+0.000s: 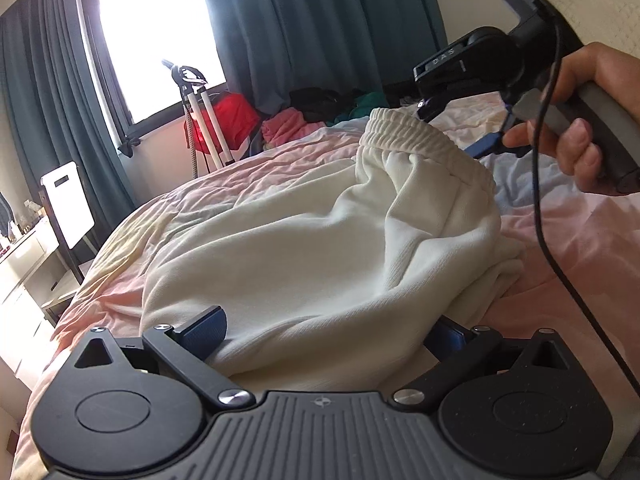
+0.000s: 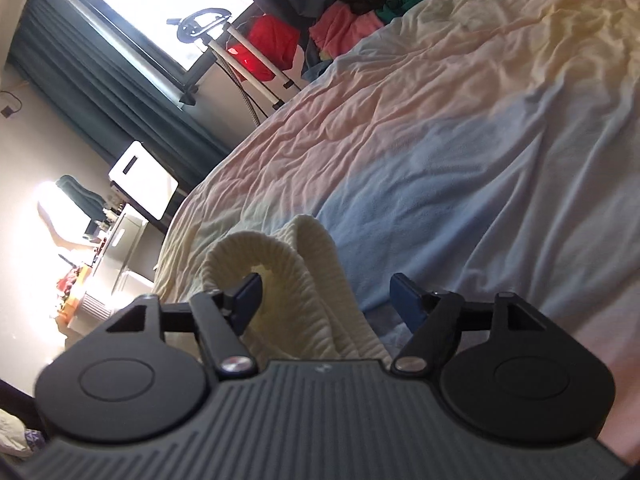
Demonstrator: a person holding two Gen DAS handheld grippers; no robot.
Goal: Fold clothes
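Cream sweatpants [image 1: 304, 248] lie bunched on the bed, with the elastic waistband [image 1: 404, 132] at the far end. My left gripper [image 1: 330, 334] sits at the near edge of the pants with its jaws wide apart. The cloth lies loosely between them and drapes over the right finger [image 1: 452, 334]. A hand [image 1: 580, 128] holds my right gripper [image 1: 456, 128] just beyond the waistband. In the right wrist view, the right gripper [image 2: 328, 300] is open. A ribbed cream band [image 2: 288, 264] lies between its fingers, close to the left pad [image 2: 248, 300] and not pinched.
The bed [image 2: 460, 128] has a crumpled pastel cover. Coloured clothes [image 1: 288, 124] are piled at its far side below teal curtains [image 1: 320, 28]. A garment steamer stand [image 1: 200, 116], a white chair [image 1: 66, 204] and a desk [image 1: 24, 264] stand on the left. A black cable [image 1: 544, 220] hangs from the right gripper.
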